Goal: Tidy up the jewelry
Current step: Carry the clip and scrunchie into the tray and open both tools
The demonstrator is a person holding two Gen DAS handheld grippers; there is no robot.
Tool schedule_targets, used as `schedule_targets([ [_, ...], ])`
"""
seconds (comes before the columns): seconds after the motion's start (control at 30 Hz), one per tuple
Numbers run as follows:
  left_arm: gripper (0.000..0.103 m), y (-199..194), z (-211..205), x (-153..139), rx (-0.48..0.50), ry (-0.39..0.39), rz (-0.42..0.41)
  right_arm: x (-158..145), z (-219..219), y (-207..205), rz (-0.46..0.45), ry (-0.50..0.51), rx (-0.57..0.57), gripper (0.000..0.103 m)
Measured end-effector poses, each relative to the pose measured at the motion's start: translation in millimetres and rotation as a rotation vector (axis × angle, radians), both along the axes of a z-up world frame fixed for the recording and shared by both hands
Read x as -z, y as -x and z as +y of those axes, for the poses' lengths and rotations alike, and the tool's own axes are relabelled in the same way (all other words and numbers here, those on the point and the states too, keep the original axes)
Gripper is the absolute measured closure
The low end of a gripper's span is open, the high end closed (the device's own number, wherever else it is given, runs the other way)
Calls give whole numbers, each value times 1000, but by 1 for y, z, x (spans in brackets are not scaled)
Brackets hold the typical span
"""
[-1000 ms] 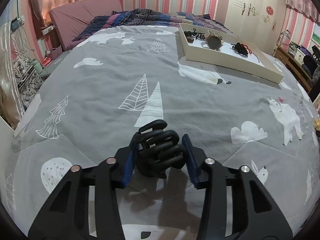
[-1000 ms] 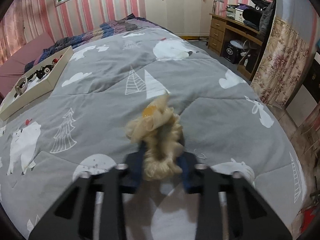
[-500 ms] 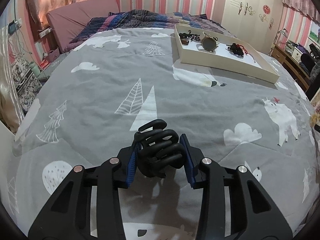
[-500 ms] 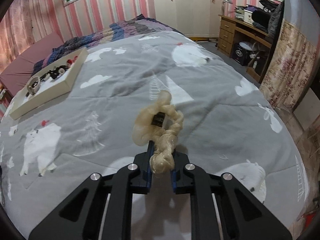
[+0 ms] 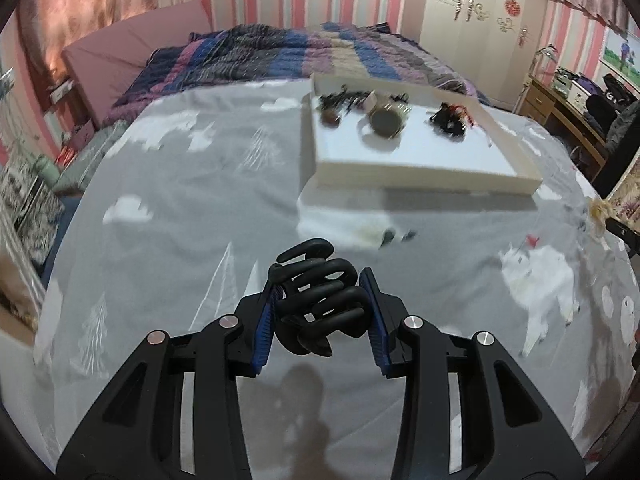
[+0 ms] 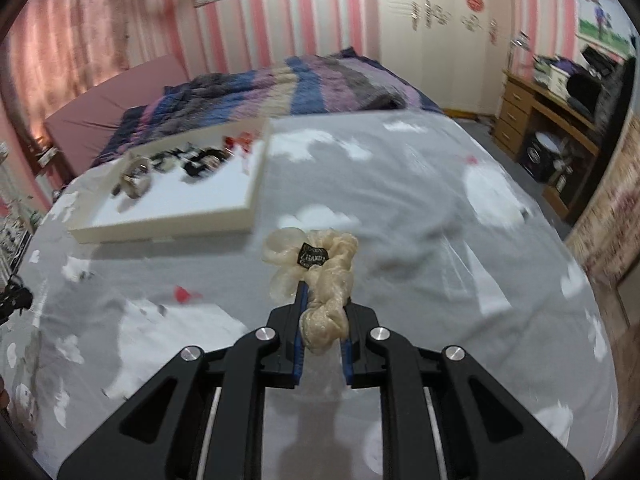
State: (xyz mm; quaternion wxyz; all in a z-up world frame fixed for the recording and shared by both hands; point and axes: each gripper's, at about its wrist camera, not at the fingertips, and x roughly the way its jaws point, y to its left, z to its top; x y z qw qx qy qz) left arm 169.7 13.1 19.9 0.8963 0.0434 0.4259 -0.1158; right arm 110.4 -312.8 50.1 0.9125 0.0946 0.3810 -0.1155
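Motion blur is smearing the small pieces lying in the white tray (image 5: 420,168) ahead of both claws, so you cannot identify them. Your left gripper (image 5: 322,312) is clamping a black claw hair clip (image 5: 320,300) between its blue pads. Your right gripper (image 6: 322,334) is pinching a cream scrunchie (image 6: 320,276), which is bunching forward beyond the fingertips above the grey bedspread (image 6: 420,240).

left wrist: low above bed (image 5: 180,200), looks along left tool (image 5: 320,312) toward white tray (image 5: 420,170), near
right wrist: low above bed, along right tool (image 6: 322,320), tray ahead-left, further away
shared: tray, striped blanket (image 5: 300,56), wardrobe (image 6: 440,32)
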Motion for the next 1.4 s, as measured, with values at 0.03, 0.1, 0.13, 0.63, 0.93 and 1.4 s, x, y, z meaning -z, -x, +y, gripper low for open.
schedule_targets([
  [0.03, 64, -3, -4, -3, 5, -1, -7, -4, 4, -5, -6, 3, -10, 89],
  [0.1, 64, -12, -16, -8, 15, 1, -18, -12, 12, -15, -18, 9, -31, 89],
  [0.13, 64, -15, -20, -10, 20, 4, -21, -17, 17, -22, -25, 14, -45, 89],
  [0.63, 64, -131, -95, -32, 27, 40, -6, -35, 54, -137, -34, -22, -137, 89],
  [0.93, 64, -168, -109, 11, 6, 20, 74, 15, 61, -195, 63, -66, -109, 89],
  [1.4, 64, -177, -109, 35, 8, -25, 75, 48, 62, -200, 80, -31, -84, 89],
])
